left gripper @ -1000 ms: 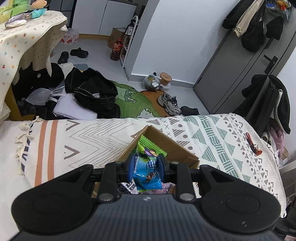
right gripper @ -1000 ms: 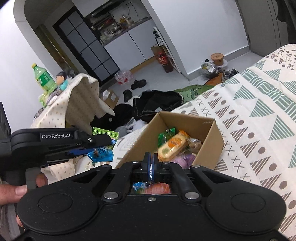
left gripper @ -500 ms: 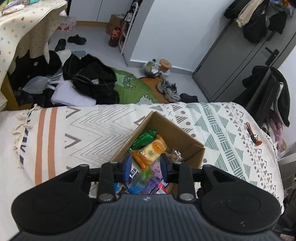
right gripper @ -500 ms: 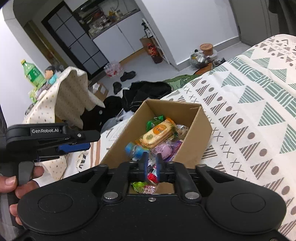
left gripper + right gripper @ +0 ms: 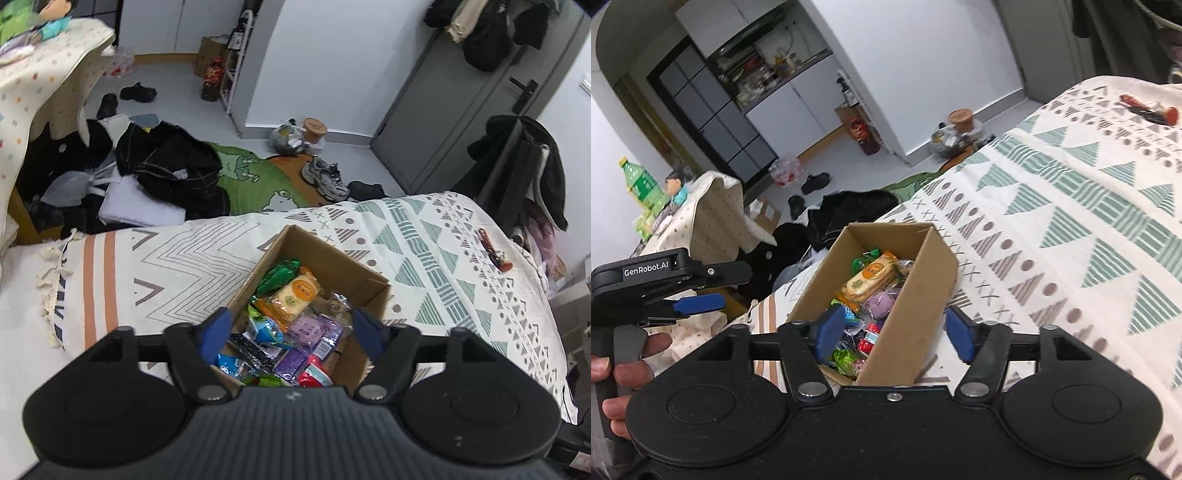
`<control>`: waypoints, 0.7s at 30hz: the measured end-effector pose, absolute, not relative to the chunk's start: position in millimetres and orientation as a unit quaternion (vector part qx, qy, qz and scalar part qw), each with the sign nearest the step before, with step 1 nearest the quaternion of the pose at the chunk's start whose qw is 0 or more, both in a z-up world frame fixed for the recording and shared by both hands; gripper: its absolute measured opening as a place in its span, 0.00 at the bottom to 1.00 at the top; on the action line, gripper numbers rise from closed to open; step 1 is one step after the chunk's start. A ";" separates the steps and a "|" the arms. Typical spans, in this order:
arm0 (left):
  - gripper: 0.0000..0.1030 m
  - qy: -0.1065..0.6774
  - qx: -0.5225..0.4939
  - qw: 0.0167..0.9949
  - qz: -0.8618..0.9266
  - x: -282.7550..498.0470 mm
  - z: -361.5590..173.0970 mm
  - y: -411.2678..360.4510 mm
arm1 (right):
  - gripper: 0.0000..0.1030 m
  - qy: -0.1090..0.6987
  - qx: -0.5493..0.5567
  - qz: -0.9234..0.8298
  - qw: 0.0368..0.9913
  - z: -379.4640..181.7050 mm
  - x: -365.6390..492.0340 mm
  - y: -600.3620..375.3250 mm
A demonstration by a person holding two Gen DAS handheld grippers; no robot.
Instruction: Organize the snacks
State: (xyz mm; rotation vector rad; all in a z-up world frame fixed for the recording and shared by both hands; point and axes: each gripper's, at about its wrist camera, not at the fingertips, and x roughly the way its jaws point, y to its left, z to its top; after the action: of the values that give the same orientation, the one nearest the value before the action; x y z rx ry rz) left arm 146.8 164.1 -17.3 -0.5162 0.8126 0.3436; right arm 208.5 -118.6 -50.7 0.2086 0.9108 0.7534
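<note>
Both grippers are hovering over the cardboard box [image 5: 334, 264] of snacks, which is sitting on the patterned bedspread [image 5: 424, 236] near the bed's edge.

Left gripper [image 5: 291, 326]: jaws are opening, blue pads [image 5: 216, 328] spread wide, nothing pinched between them. The pads are framing the near end of the box from above without touching any packet. In the right wrist view the same gripper [image 5: 701, 301] is showing at the left edge, held by a hand [image 5: 626, 363], off to the side of the box.

Right gripper [image 5: 888, 334]: jaws are also opening, pads apart, empty. The box's near right wall is lying between the pads in that view; contact can't be told.

Box contents: an orange-and-yellow biscuit pack [image 5: 295, 295] is lying on top, a green packet [image 5: 277, 273] behind it toward the far wall, purple packets [image 5: 314, 328] and blue packets [image 5: 267, 328] toward the near end, a red one [image 5: 312, 376] at the bottom edge.

One dark red snack bar [image 5: 493, 249] is lying outside the box, well apart, far along the bedspread near its right edge.
</note>
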 end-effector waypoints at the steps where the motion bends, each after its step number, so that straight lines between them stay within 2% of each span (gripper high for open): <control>1: 0.75 0.388 -0.242 0.874 0.162 145.2 -14.1 161.3 | 0.66 0.426 0.098 0.349 0.829 -48.1 205.3 -122.7; 4: 0.76 0.388 -0.236 0.878 0.152 141.4 -7.7 155.7 | 0.76 0.420 0.092 0.334 0.839 -40.1 196.2 -131.6; 8: 0.81 0.381 -0.234 0.884 0.138 132.9 -2.7 147.6 | 0.82 0.408 0.084 0.317 0.852 -30.5 181.6 -139.2; 13: 0.81 0.384 -0.216 0.889 0.128 120.9 0.3 133.6 | 0.97 0.394 0.096 0.294 0.866 -19.7 161.1 -150.7; 18: 0.83 0.383 -0.201 0.894 0.116 107.4 7.7 121.9 | 1.00 0.379 0.111 0.272 0.878 -14.3 141.3 -164.8; 21: 0.90 0.374 -0.196 0.901 0.103 97.9 10.9 115.1 | 1.00 0.373 0.106 0.264 0.883 -12.2 129.7 -169.8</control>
State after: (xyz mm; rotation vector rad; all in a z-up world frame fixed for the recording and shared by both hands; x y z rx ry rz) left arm 97.9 115.1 10.9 -0.4058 0.7728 0.2131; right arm 129.7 -169.8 -12.2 0.2197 0.7762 0.5503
